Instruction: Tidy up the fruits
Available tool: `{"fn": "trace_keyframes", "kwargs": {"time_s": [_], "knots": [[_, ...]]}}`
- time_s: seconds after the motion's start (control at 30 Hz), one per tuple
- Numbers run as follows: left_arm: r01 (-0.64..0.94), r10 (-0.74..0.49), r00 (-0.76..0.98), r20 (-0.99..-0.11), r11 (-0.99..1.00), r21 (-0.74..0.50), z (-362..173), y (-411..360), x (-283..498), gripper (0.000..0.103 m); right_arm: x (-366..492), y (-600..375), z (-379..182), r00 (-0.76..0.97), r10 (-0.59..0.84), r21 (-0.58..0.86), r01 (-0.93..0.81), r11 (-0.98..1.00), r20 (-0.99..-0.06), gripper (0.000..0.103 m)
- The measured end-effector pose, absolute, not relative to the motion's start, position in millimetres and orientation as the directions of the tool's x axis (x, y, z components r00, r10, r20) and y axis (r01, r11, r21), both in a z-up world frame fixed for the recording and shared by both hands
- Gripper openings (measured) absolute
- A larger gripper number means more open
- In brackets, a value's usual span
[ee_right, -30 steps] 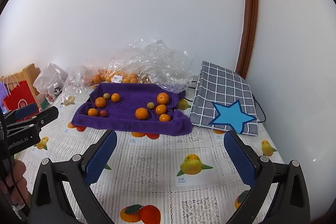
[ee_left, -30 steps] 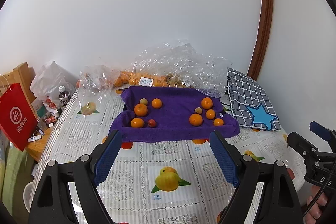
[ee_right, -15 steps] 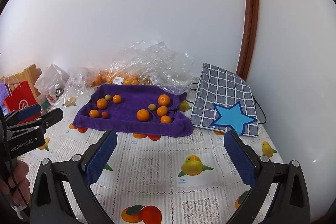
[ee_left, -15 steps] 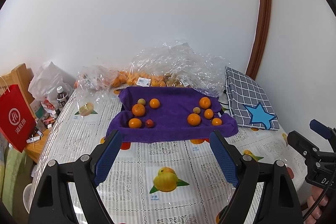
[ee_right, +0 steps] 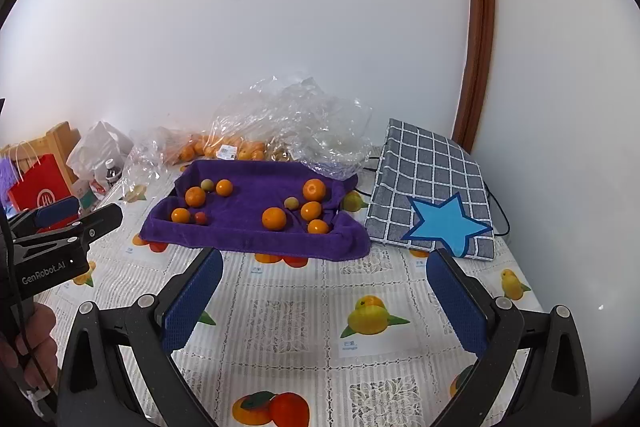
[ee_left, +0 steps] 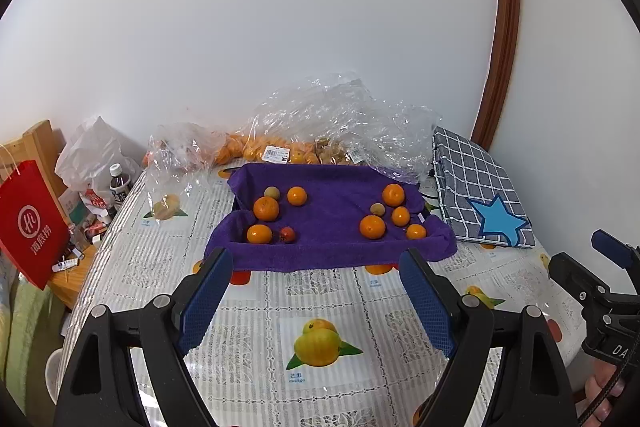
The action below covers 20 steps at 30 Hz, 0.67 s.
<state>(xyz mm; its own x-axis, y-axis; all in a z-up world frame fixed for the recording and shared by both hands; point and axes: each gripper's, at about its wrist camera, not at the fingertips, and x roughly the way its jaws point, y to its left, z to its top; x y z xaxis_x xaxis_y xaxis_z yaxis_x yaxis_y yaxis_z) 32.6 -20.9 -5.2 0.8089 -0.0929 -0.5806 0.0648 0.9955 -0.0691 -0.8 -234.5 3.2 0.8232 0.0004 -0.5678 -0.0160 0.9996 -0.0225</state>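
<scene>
Your left gripper (ee_left: 316, 277) hangs over the near part of the table (ee_left: 320, 307), its blue fingers (ee_left: 206, 297) spread wide and released, with nothing between them. Your right gripper (ee_right: 324, 283) is the same: fingers (ee_right: 454, 301) apart, empty, above the fruit-print tablecloth. Only the right wrist view shows your left hand (ee_right: 34, 343) on the handle; the left wrist view catches just a sliver of the other gripper at its right edge.

Beyond both grippers lies the purple towel (ee_left: 328, 227), its edges folded up like a shallow tray. On it sit two clusters: at the left, three oranges (ee_left: 266, 208) with a small red fruit (ee_left: 287, 234) and a small greenish one (ee_left: 271, 192); at the right, four oranges (ee_left: 372, 227) and another small pale fruit (ee_left: 377, 209).

To the right of the towel rests a grey checked bag (ee_right: 434, 187) with a blue star. Behind the towel, clear plastic bags (ee_left: 340, 115) hold more oranges against the wall. At far left, the left wrist view shows a red paper bag (ee_left: 32, 223) and a bottle (ee_left: 119, 183) more fully.

Compared with a second ago, the towel sits a little farther from both cameras; the fruit has not shifted.
</scene>
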Motion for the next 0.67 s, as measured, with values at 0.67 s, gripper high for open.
{"fn": "trace_keyframes", "kwargs": {"time_s": [0.67], "knots": [[0.057,-0.086,0.810,-0.581,0.996,-0.068,-10.0,-18.0,40.5,0.085,-1.7,-227.8,5.8,0.830,0.018,-0.014,-0.031,0.999,-0.558,0.101]]}}
